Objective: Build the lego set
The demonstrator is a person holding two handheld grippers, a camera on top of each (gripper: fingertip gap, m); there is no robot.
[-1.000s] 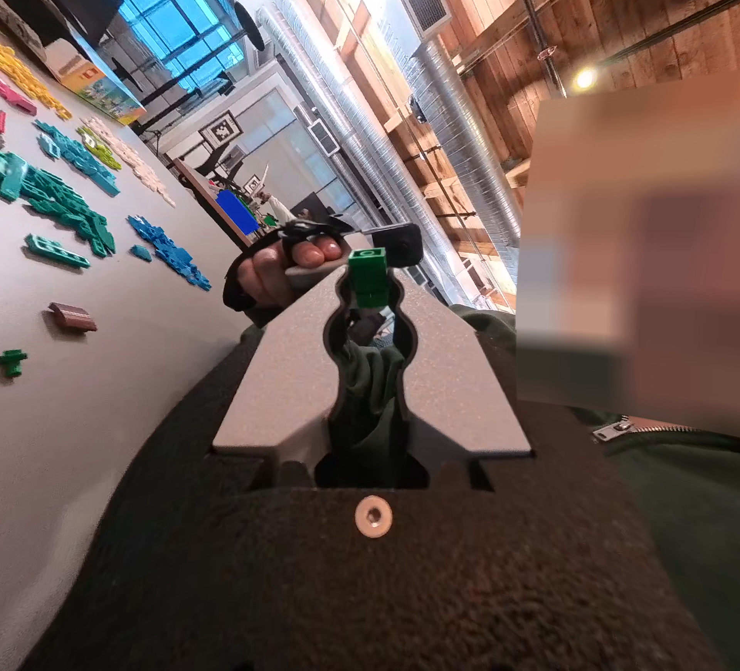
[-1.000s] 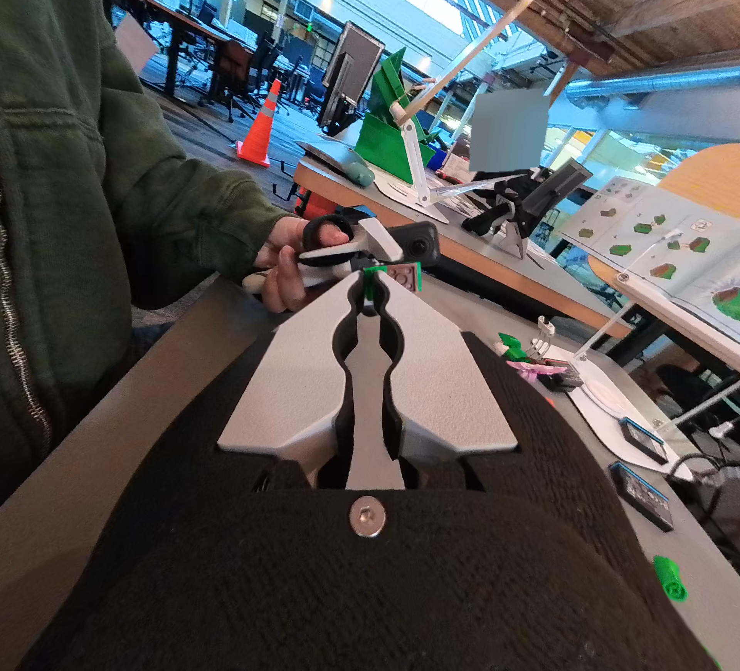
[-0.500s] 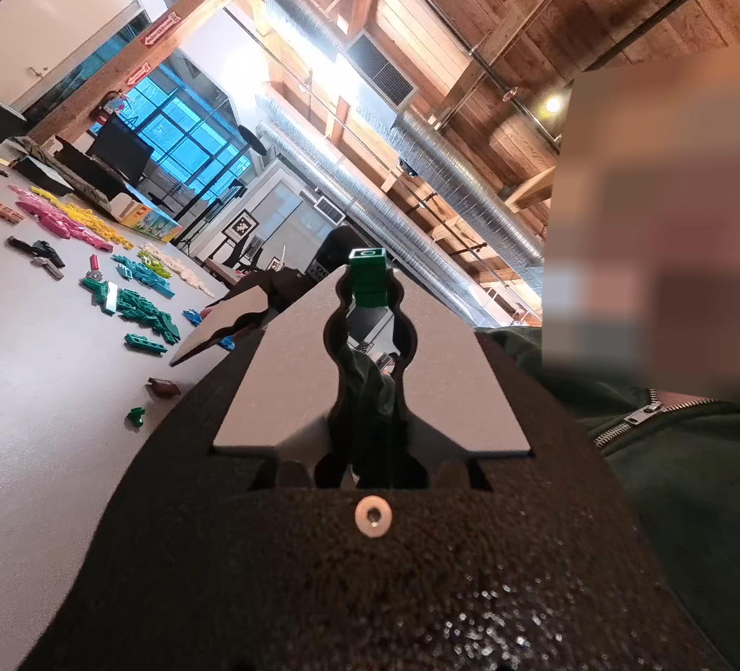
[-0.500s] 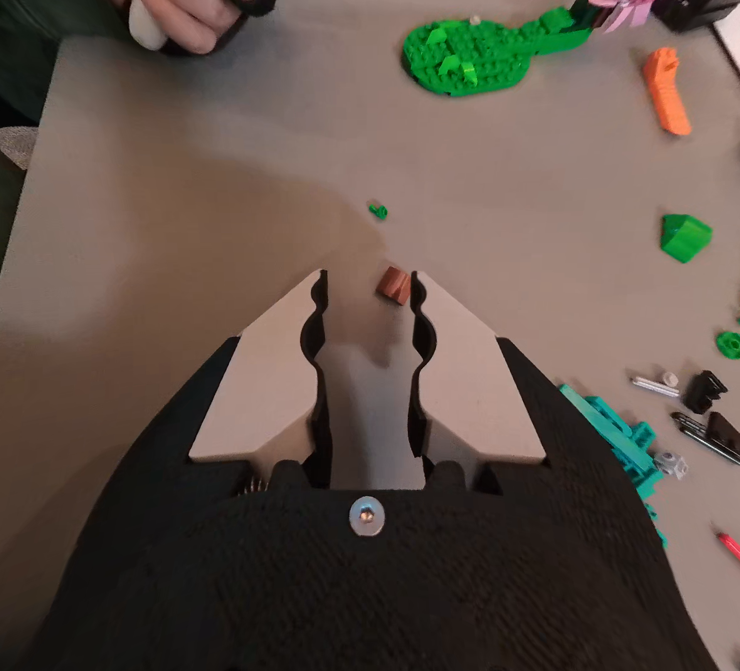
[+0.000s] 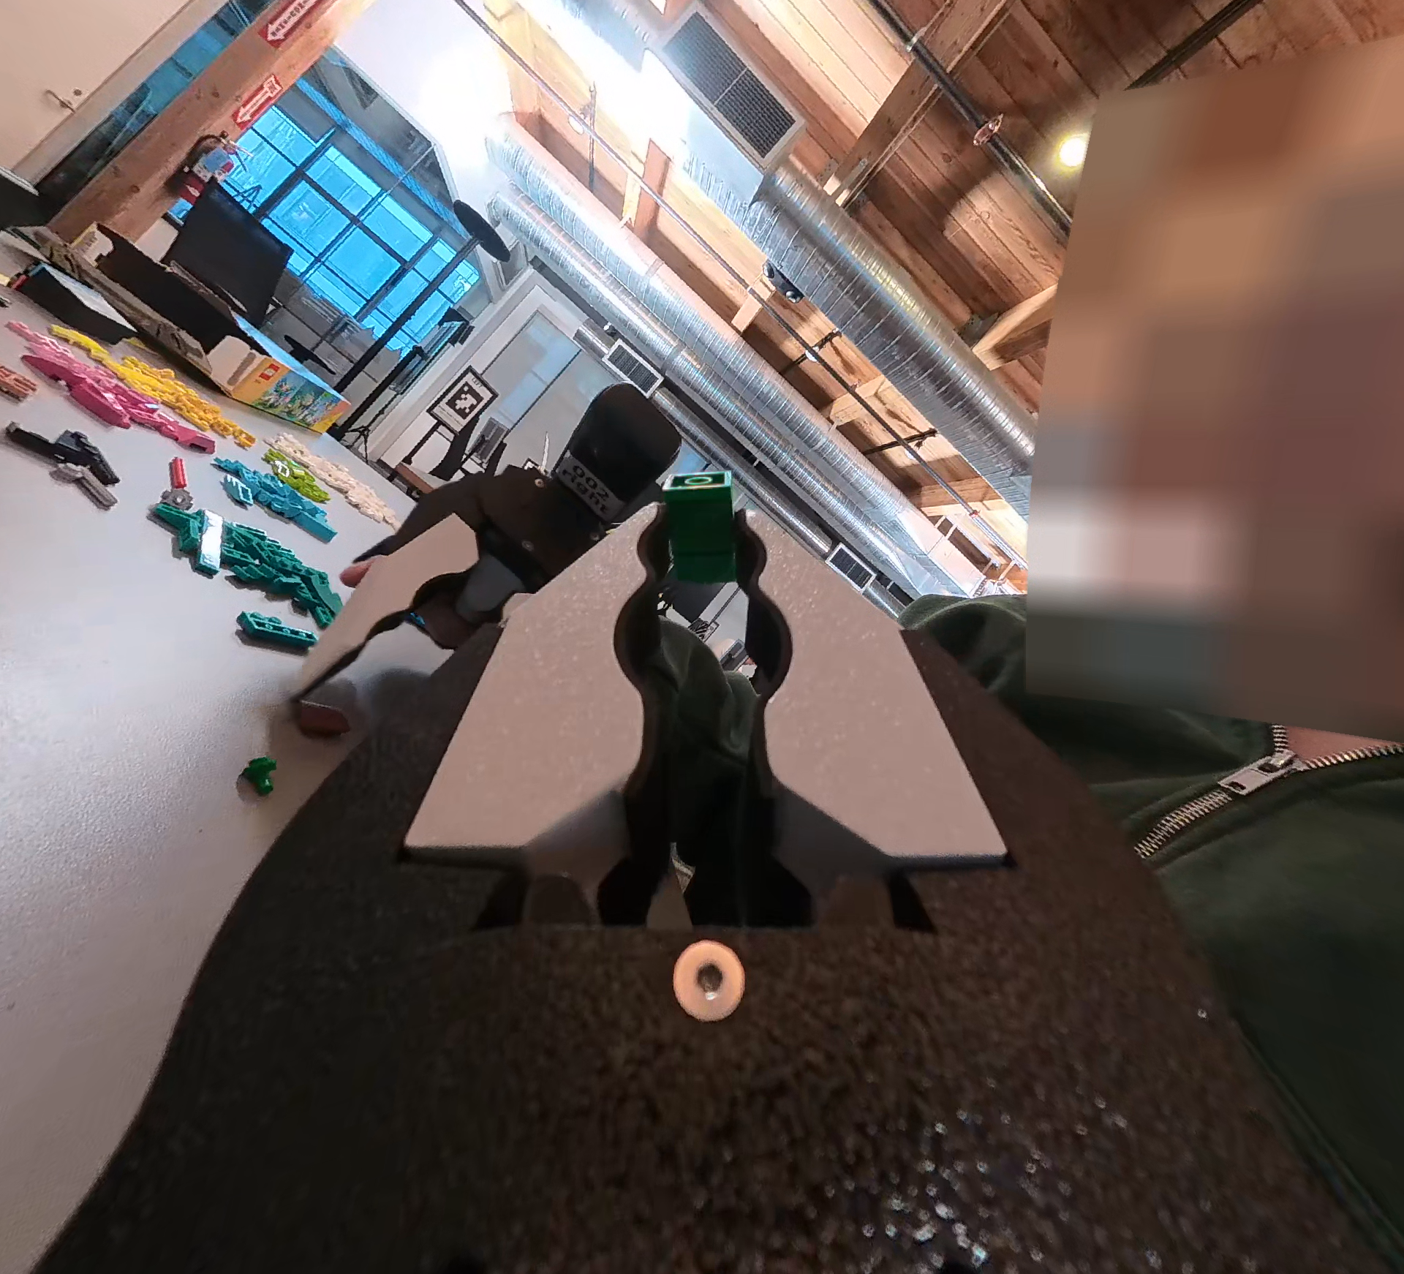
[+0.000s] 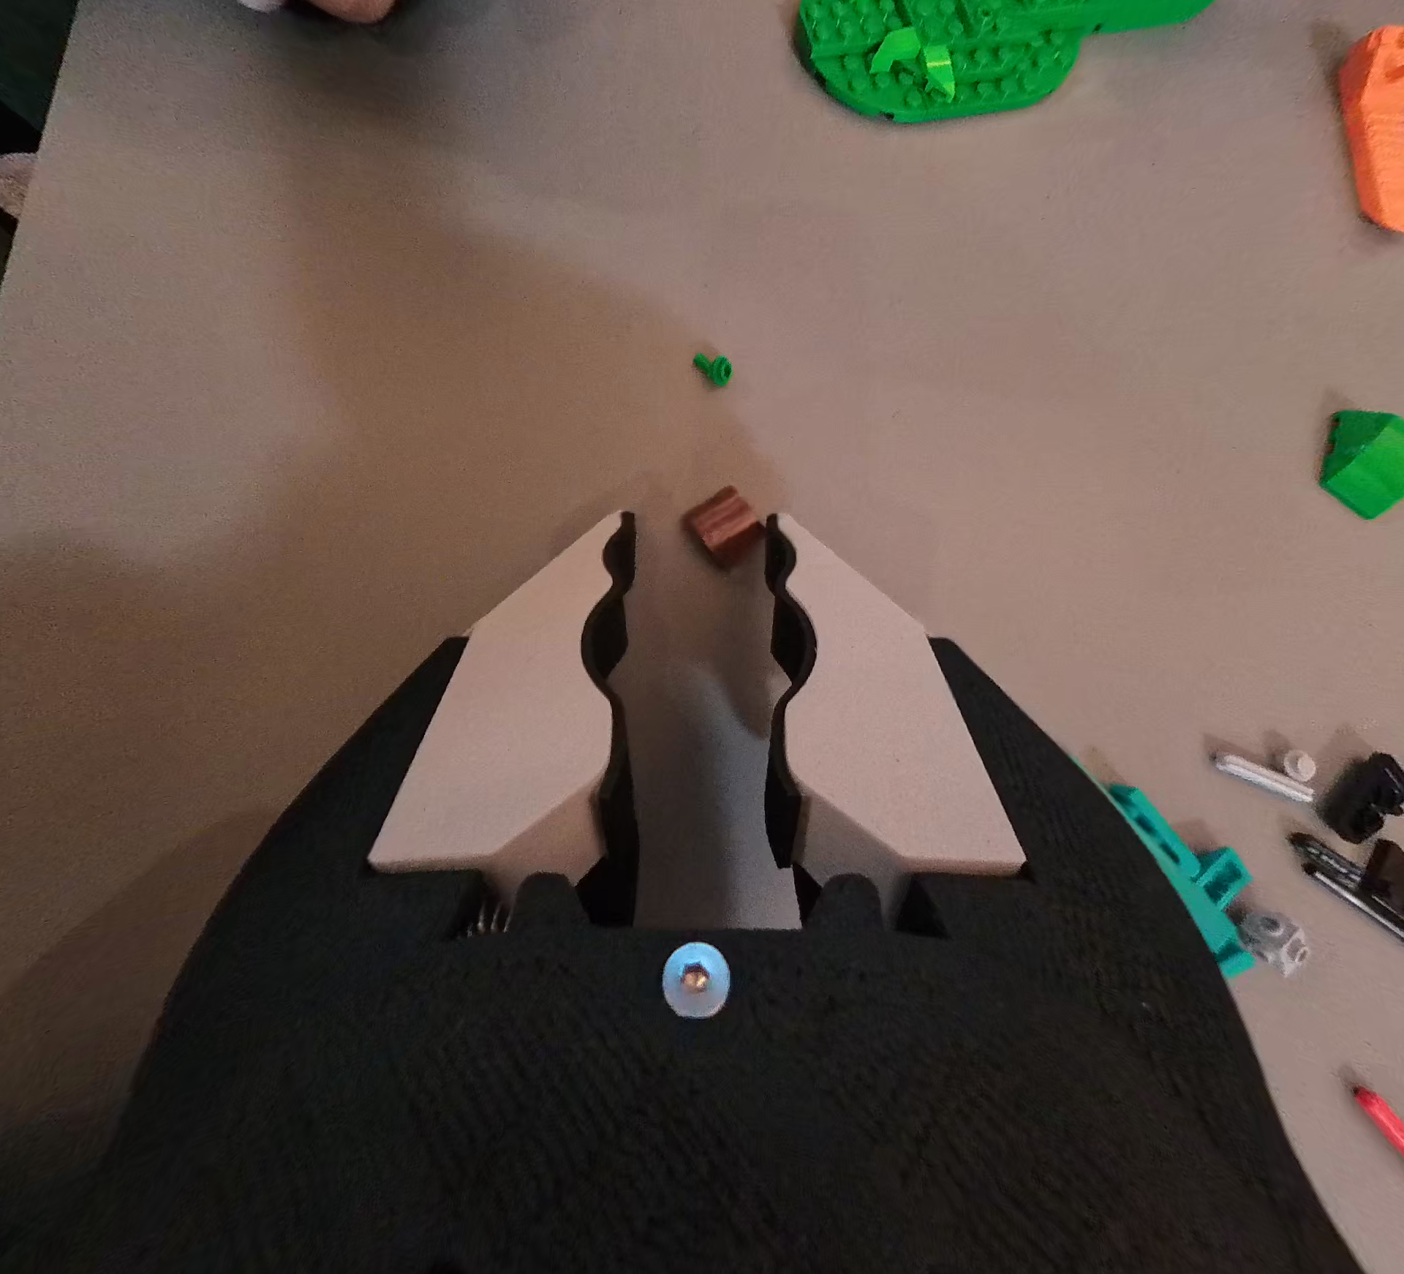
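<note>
The left gripper (image 5: 699, 531) is lifted off the counter (image 6: 380, 326), its fingers (image 5: 577, 690) pinching a small stack of green bricks (image 5: 700, 525) at their tips. The right gripper (image 6: 697, 531) points down at the counter with fingers spread, a brown brick (image 6: 723, 526) lying between the tips (nearer the right one). A tiny green piece (image 6: 714, 369) lies just beyond; the green base plate (image 6: 942, 33) sits toward the far right corner.
</note>
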